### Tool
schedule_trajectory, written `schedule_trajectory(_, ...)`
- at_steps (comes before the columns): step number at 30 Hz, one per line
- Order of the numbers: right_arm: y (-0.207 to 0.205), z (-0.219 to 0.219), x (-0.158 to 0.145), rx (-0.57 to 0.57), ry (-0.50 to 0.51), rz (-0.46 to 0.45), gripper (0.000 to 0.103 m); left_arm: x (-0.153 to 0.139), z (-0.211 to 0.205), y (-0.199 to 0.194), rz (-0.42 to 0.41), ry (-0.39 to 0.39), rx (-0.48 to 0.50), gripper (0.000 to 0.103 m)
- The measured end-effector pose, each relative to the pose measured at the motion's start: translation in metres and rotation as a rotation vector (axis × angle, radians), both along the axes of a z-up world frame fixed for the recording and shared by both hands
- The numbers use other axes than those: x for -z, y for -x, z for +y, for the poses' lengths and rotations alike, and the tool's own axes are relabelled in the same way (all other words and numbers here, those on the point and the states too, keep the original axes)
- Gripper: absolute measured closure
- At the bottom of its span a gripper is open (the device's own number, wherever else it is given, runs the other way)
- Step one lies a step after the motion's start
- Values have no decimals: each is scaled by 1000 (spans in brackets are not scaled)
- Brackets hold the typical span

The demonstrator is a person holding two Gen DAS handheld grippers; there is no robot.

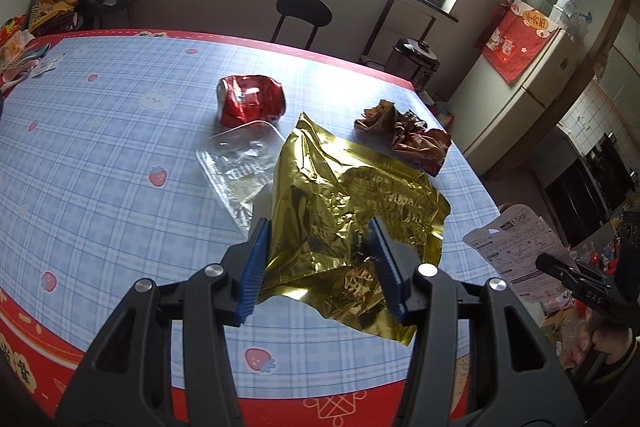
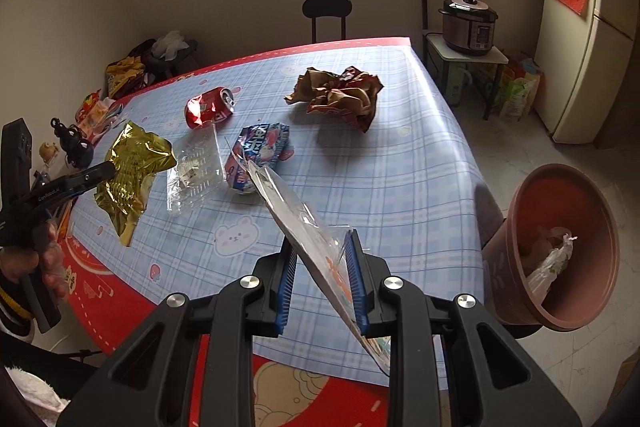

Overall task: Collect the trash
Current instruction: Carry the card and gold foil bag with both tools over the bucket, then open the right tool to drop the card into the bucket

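My left gripper is shut on a crumpled gold foil bag. In the right wrist view this bag hangs above the table's left side. My right gripper is shut on a flat blister pack of printed card and clear plastic, held slantwise above the table's near edge. The same pack shows at the right of the left wrist view. On the checked tablecloth lie a crushed red can, a clear plastic tray, a blue and red snack wrapper and a crumpled brown wrapper.
A brown bin with a plastic bag inside stands off the table's right edge. A black chair sits at the far side. A pressure cooker on a stand and a fridge are at the right. Clutter lines the table's left edge.
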State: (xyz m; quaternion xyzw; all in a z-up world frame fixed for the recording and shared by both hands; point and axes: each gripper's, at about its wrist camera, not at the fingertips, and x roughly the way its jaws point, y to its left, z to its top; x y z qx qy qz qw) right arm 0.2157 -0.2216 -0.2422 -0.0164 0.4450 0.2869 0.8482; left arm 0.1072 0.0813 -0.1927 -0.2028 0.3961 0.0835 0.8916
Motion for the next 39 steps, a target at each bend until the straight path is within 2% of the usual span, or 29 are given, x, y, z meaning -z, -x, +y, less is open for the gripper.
schedule_trajectory(13, -39, -108, 13, 151, -15, -7, 78, 4, -91, -70, 21, 1, 112, 52)
schedule_trajectory(27, -101, -227, 29, 307, -12, -15, 78, -4, -163, -115, 2, -27, 170, 51)
schedule_trajectory(36, -139, -273, 48, 399, -20, 26, 77, -15, -185, -126, -2, -57, 176, 51)
schedule_trajectory(38, -144, -276, 54, 400, -23, 41, 76, -16, -191, -128, 0, -60, 185, 51)
schedule_trajectory(39, -145, -275, 56, 396, -29, 51, 72, -16, -195, -130, 2, -62, 192, 51)
